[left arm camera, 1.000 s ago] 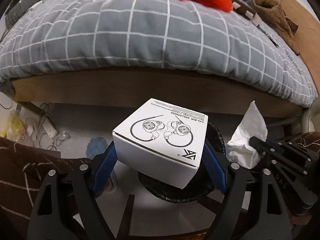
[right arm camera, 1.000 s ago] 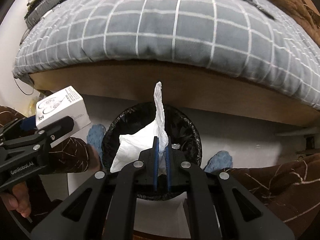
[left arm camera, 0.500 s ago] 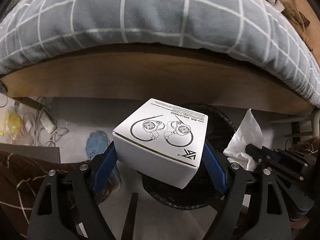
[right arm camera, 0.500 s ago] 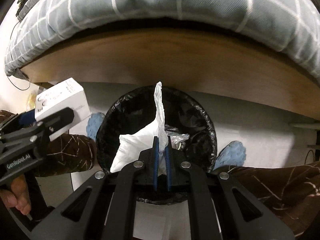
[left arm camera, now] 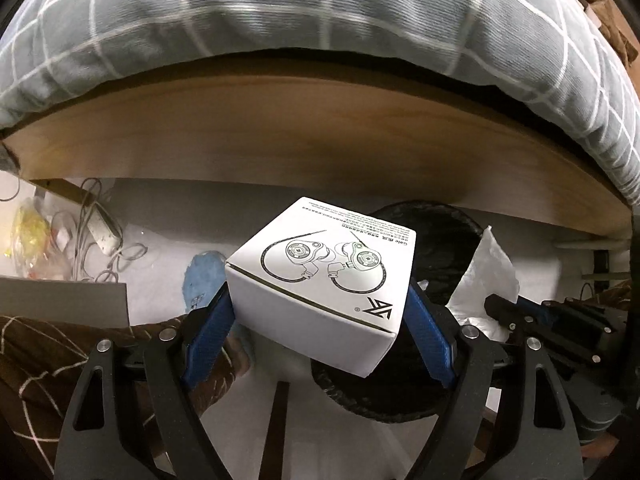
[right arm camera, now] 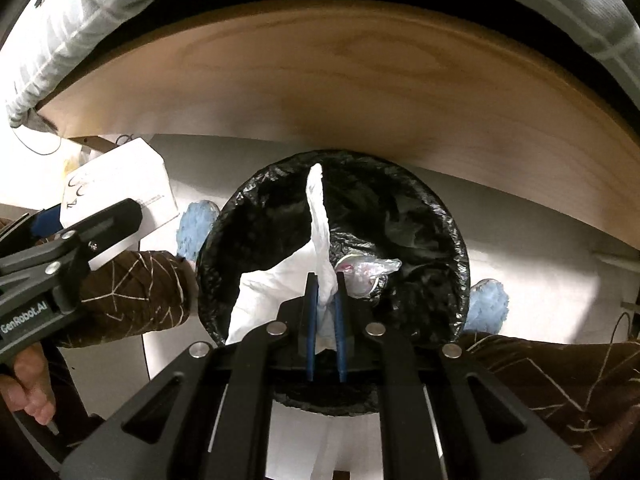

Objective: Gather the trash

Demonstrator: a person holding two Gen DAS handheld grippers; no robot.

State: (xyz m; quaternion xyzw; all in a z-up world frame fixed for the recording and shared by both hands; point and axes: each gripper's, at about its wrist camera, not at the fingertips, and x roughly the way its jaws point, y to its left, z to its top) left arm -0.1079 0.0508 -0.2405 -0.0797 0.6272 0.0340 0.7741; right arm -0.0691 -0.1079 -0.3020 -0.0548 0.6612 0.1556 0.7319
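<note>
Bedroom floor beside a bed: grey checked duvet (left arm camera: 320,20) hanging over a wooden bed side panel (left arm camera: 320,136) at the far side, pale floor (left arm camera: 160,248) below. Far left on the floor, a power strip with cables (left arm camera: 106,236) and a yellowish plastic bag (left arm camera: 28,228) lying near the bed's corner. Brown patterned trouser legs (right arm camera: 132,292) and blue slippers (right arm camera: 196,228) showing either side of the bin.

Left gripper (left arm camera: 320,320) is clamping a white earphone box (left arm camera: 324,280) between its blue pads, jaws spread wide across the box's sides; box is tilted, printed face up, hanging over the near left edge of the bin. In the right wrist view the box (right arm camera: 120,196) is sitting left of the bin rim, with a hand (right arm camera: 28,380) on the gripper handle.

Black-lined round trash bin (right arm camera: 440,240) is standing on the floor just near the bed panel, some clear plastic wrap (right arm camera: 368,272) already lying inside.

Right gripper (right arm camera: 325,312) is pointing down over the bin's mouth, jaws just beginning to part, a crumpled white tissue (right arm camera: 320,232) sitting between the narrow blue pads and sticking up over the bin opening. Whether the pads are pressing on it, cannot tell.
</note>
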